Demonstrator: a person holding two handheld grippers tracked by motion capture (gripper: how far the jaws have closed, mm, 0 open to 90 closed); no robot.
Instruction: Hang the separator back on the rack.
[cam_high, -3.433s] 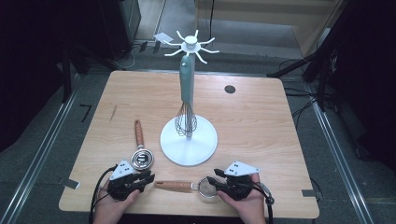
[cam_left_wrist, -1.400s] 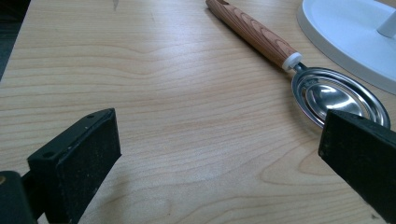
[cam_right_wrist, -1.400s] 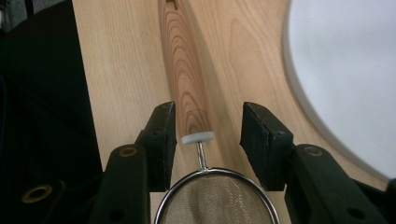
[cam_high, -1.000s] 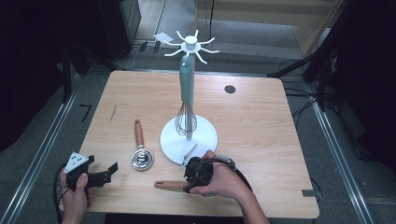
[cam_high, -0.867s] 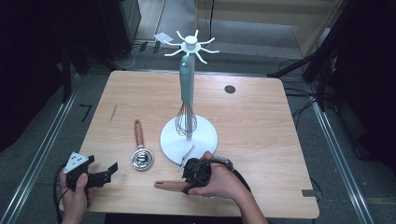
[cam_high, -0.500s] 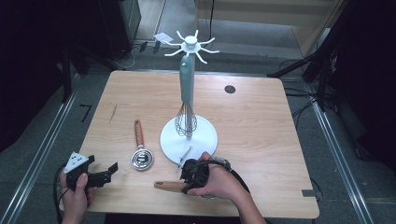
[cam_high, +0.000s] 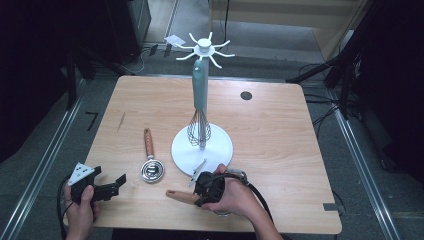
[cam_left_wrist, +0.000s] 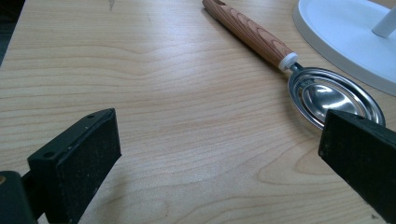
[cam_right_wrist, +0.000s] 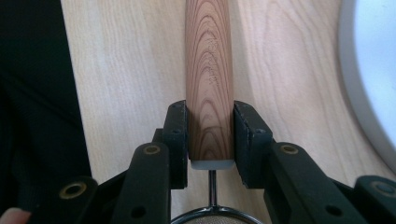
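A small strainer lies near the table's front edge, its wooden handle (cam_high: 181, 196) pointing left. My right gripper (cam_high: 201, 192) sits over the handle's inner end. In the right gripper view the jaws have just been closing, and both pads now press on the wooden handle (cam_right_wrist: 209, 70), just above the mesh rim (cam_right_wrist: 211, 218). My left gripper (cam_high: 115, 185) rests at the front left corner, open and with nothing in it (cam_left_wrist: 219, 140). A metal spoon with a wooden handle (cam_high: 150, 161) lies just beyond it, its bowl (cam_left_wrist: 334, 95) close to one jaw.
A white hook stand (cam_high: 202, 146) rises from a round base at the table's middle, with a teal-handled whisk (cam_high: 199, 115) hanging on it. The base rim (cam_right_wrist: 373, 70) lies right beside the held handle. A dark hole (cam_high: 245, 95) marks the far right of the table.
Since the oldest frame my left gripper has moved out to the front left corner and my right hand has shifted left onto the strainer handle. Over the last second neither hand has moved.
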